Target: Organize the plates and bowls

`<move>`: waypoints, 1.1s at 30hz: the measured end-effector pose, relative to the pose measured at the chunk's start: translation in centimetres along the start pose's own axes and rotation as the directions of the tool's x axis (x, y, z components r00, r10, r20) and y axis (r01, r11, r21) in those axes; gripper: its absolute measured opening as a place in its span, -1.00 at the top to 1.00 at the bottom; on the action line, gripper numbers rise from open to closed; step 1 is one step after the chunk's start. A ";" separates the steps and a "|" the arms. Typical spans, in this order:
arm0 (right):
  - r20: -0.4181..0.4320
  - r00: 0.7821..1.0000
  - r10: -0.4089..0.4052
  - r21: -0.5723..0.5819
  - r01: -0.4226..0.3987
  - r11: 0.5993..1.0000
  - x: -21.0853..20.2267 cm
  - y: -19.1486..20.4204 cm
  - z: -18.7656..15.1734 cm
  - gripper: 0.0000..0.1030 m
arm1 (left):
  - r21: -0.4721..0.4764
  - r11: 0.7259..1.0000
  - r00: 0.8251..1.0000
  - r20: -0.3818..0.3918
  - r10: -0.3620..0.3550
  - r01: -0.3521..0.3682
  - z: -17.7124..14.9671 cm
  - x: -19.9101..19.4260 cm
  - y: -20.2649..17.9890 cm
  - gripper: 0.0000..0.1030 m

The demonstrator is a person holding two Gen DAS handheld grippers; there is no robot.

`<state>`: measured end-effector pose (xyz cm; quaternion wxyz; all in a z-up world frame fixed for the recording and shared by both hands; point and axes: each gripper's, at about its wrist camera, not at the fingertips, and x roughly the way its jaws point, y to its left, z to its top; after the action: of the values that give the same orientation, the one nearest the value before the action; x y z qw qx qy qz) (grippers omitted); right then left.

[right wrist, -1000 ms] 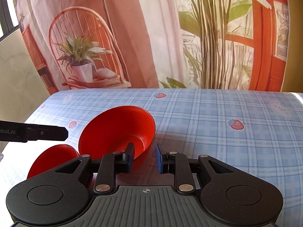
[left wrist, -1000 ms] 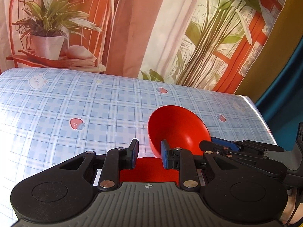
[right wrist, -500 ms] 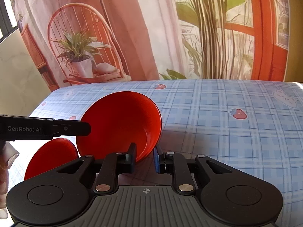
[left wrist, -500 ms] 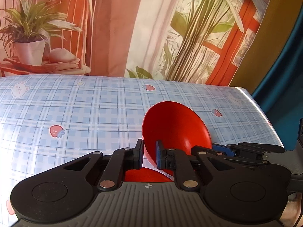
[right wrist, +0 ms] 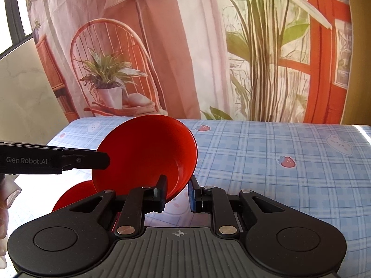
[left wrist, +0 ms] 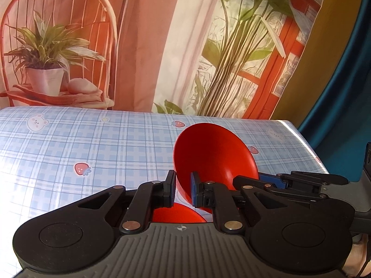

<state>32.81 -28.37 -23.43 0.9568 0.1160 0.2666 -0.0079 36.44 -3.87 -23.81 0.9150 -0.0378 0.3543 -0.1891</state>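
Note:
A red bowl [left wrist: 213, 155] is held tilted above the blue plaid table [left wrist: 92, 143]. My left gripper [left wrist: 182, 188] is shut on its near rim. In the right wrist view the same red bowl [right wrist: 143, 153] shows tilted, with the left gripper's fingers [right wrist: 92, 159] reaching in from the left. My right gripper [right wrist: 177, 193] has its jaws a little apart around the bowl's lower rim, which touches only the left pad. A second red dish [left wrist: 178, 213] lies on the table under the held bowl; it also shows in the right wrist view [right wrist: 74, 194].
The table [right wrist: 278, 143] carries a plaid cloth with strawberry and bear prints. A printed backdrop with a chair and plants hangs behind it. The table's right edge [left wrist: 306, 143] drops off beside a blue curtain.
The bowl has been lifted and tipped more upright. My left gripper closed on its rim. My right gripper's jaws have opened, loosening from the rim.

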 end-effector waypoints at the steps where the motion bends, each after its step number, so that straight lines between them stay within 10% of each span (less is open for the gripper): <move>1: 0.003 1.000 0.000 -0.004 0.000 1.000 -0.2 0.3 0.1 0.66 | 0.000 1.000 1.000 0.004 0.000 0.000 -0.1 -0.4 0.1 0.72; 33: -0.091 0.996 0.020 -0.127 -0.032 0.991 -1.1 6.9 -2.7 0.61 | -0.078 0.997 1.000 0.004 0.016 -0.016 -5.4 -5.1 3.2 0.72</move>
<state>31.06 -21.06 -23.62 0.9494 0.0581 0.3075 0.0269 30.48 1.37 -25.25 0.9152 -0.0711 0.3595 -0.1676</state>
